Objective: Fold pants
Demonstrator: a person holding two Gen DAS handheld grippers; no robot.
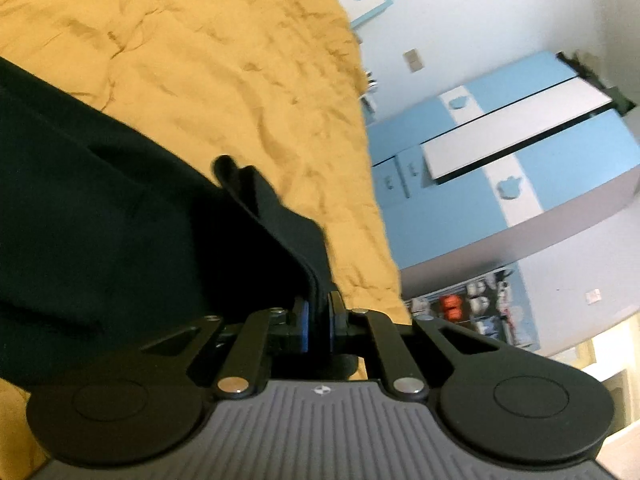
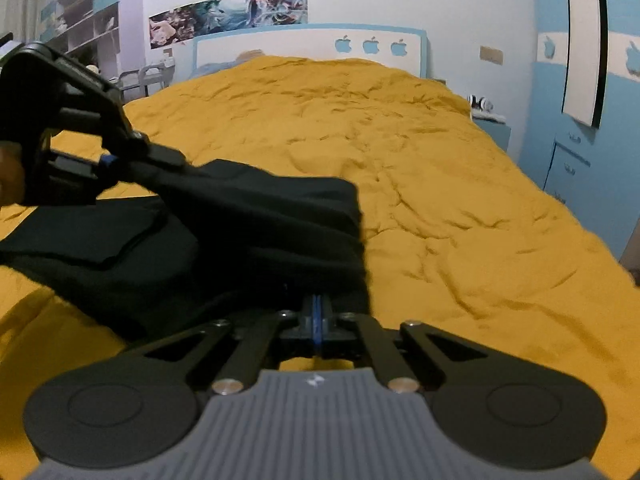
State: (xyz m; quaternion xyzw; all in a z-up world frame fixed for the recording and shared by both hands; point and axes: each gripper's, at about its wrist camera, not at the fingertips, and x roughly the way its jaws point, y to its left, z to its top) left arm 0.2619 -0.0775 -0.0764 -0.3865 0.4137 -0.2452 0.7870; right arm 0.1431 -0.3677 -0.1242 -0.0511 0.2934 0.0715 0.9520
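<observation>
The black pants (image 2: 240,224) lie partly lifted over the yellow bedspread (image 2: 400,168). My right gripper (image 2: 317,312) is shut on the near edge of the pants. My left gripper (image 1: 318,316) is shut on another edge of the pants (image 1: 120,240), with a fold of cloth running up from its jaws. In the right wrist view the left gripper (image 2: 120,160) shows at the left, holding the cloth raised above the bed. The fabric hangs slack between the two grippers, with a folded layer beneath.
The bedspread (image 1: 220,60) covers a wide bed with a white and blue headboard (image 2: 320,44). A blue and white wardrobe (image 1: 500,148) stands by the bed's right side. Shelves (image 2: 84,20) stand at the far left.
</observation>
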